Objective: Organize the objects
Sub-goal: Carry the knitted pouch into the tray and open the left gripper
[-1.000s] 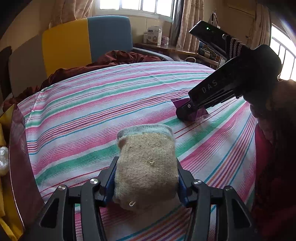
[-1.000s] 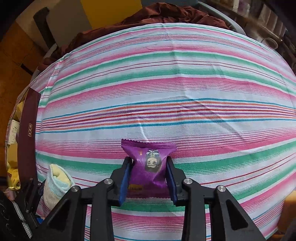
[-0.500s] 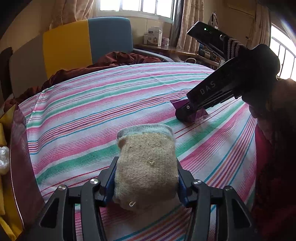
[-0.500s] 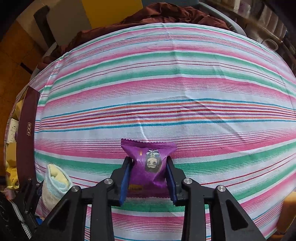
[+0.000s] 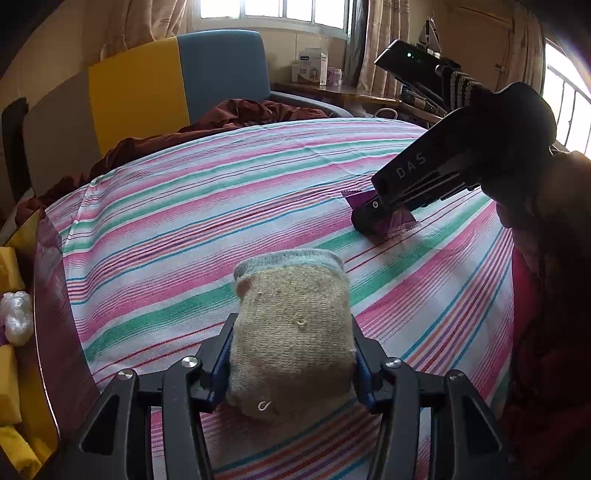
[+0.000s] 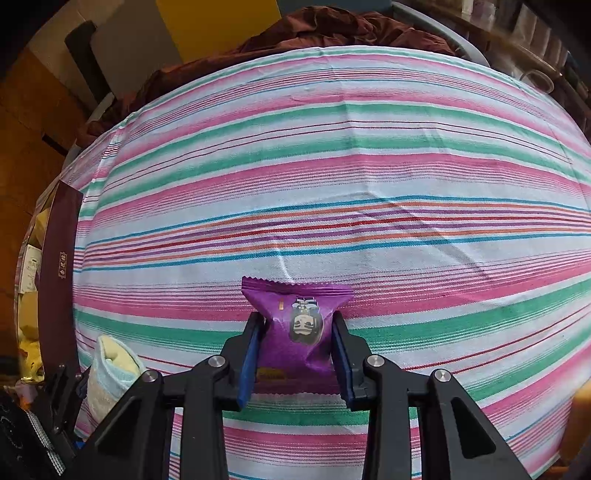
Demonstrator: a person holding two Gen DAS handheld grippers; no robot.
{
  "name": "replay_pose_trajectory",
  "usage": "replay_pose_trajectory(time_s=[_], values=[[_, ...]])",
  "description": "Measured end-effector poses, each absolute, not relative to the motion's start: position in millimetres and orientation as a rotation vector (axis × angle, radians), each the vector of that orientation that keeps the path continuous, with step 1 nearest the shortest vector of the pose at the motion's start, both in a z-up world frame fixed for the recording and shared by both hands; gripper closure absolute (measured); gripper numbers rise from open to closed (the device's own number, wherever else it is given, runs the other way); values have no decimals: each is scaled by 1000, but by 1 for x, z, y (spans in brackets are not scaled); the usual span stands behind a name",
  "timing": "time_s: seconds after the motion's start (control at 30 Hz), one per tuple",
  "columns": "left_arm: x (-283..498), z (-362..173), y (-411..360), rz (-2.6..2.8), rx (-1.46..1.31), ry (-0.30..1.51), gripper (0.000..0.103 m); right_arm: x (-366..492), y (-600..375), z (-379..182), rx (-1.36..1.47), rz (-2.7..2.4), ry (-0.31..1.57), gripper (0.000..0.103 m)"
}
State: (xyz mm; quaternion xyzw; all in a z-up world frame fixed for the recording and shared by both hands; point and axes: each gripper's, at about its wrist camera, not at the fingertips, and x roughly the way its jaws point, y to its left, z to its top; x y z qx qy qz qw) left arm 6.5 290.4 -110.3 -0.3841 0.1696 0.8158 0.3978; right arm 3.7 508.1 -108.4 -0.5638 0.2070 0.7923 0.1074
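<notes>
Striped cloth on table; yellow/blue chair behind, curtained window w/ daylight.

Nothing much has shifted on my end: in the left view, my right tongs sit marginally higher in frame.

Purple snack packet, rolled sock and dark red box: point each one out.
Purple snack packet (image 6: 301, 325), right wrist view, printed front.
Rolled sock (image 5: 291, 332), left wrist view, knitted middle.
Dark red box (image 6: 61, 280), right wrist view, side wall.

One rolled sock, one purple snack packet, one striped cloth, two grippers, perhaps one box.
</notes>
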Motion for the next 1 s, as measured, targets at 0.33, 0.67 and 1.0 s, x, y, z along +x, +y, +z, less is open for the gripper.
replay_pose_trajectory(time_s=[0.33, 0.67, 1.0], values=[[19, -60, 274, 2121, -899, 391, 49, 7, 515, -108, -1652, 2340, 621, 67], [20, -16, 233, 2235, -821, 339, 49, 10, 514, -107, -1651, 2344, 594, 67], [-12, -11, 155, 2341, -911, 176, 49, 8, 506, -106, -1650, 2342, 532, 67]])
